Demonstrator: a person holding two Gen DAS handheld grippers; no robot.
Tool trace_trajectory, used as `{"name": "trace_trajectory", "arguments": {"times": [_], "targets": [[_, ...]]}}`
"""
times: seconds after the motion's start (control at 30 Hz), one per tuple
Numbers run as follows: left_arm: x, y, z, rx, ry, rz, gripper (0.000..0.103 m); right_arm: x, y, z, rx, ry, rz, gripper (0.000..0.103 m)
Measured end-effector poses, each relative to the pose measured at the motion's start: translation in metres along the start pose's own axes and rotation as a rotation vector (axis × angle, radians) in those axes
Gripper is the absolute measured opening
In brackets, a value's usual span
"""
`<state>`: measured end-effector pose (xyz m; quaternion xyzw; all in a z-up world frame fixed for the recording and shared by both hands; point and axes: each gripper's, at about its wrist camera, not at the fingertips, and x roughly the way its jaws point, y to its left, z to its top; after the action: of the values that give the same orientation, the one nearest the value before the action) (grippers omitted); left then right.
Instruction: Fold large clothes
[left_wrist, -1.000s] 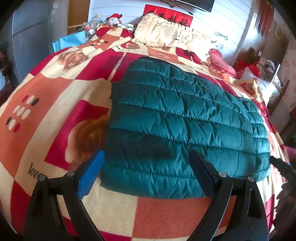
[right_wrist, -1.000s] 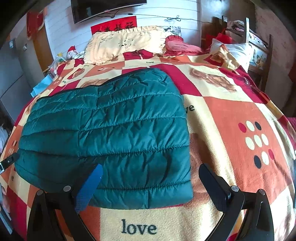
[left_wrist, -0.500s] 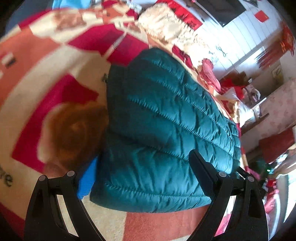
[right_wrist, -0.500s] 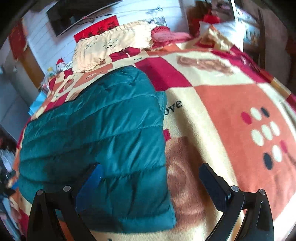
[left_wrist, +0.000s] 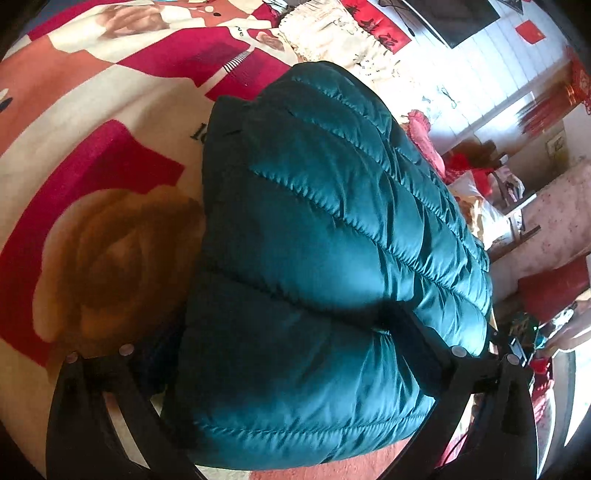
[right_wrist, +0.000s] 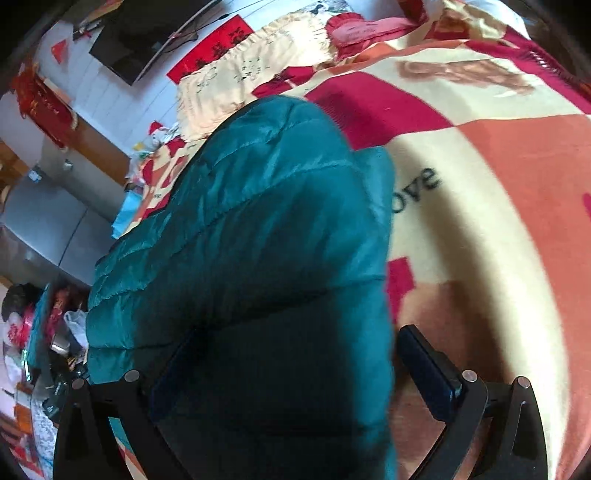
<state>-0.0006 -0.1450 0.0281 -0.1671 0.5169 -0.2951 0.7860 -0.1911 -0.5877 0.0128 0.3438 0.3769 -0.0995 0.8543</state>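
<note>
A teal quilted jacket (left_wrist: 332, 221) lies folded on the patterned bed blanket (left_wrist: 92, 184). My left gripper (left_wrist: 288, 362) straddles the jacket's near left corner and its jaws are opening. One finger sits in shadow beside the jacket's left edge, and the other finger (left_wrist: 417, 350) rests on top of the padding. In the right wrist view the jacket (right_wrist: 258, 221) fills the left half. My right gripper (right_wrist: 303, 373) is open over the near right corner. Its left finger (right_wrist: 177, 373) is over the jacket and its right finger stands just off the edge, above the blanket (right_wrist: 498, 184).
A cream pillow (right_wrist: 258, 62) and a red cushion (right_wrist: 362, 26) lie at the head of the bed. A dark screen (right_wrist: 136, 40) hangs on the wall behind. Cluttered things (right_wrist: 55, 332) crowd the floor beside the bed on the left.
Both grippers have come down and closer to the jacket's near corners and have rolled, so the views tilt. The jacket now lies between the fingers of each.
</note>
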Motion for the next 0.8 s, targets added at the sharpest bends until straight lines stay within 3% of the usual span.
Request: {"name": "trace_trajectory", "arguments": {"times": [0.1, 0.17, 0.3, 0.33, 0.43, 0.6, 0.8], "targets": [[0.002, -0.005, 0.000, 0.019, 0.023, 0.008, 0.100, 0.007, 0.010, -0.003, -0.016, 0.020, 0.020, 0.103], [-0.001, -0.012, 0.000, 0.037, 0.021, -0.004, 0.088, 0.009, 0.022, -0.009, -0.034, 0.033, 0.025, 0.103], [-0.021, -0.020, -0.004, 0.097, -0.006, -0.029, 0.063, -0.004, 0.053, -0.019, -0.121, -0.007, -0.032, 0.073], [-0.029, -0.021, -0.005, 0.099, -0.009, -0.042, 0.061, -0.010, 0.057, -0.021, -0.132, -0.008, -0.037, 0.064], [-0.051, -0.021, -0.013, 0.108, -0.007, -0.074, 0.061, -0.034, 0.070, -0.028, -0.146, -0.016, -0.009, 0.052], [-0.092, -0.016, -0.044, 0.165, 0.038, -0.091, 0.060, -0.072, 0.095, -0.060, -0.214, 0.004, 0.017, 0.051], [-0.114, 0.010, -0.090, 0.194, 0.132, -0.002, 0.062, -0.114, 0.093, -0.126, -0.195, 0.063, 0.063, 0.051]]}}
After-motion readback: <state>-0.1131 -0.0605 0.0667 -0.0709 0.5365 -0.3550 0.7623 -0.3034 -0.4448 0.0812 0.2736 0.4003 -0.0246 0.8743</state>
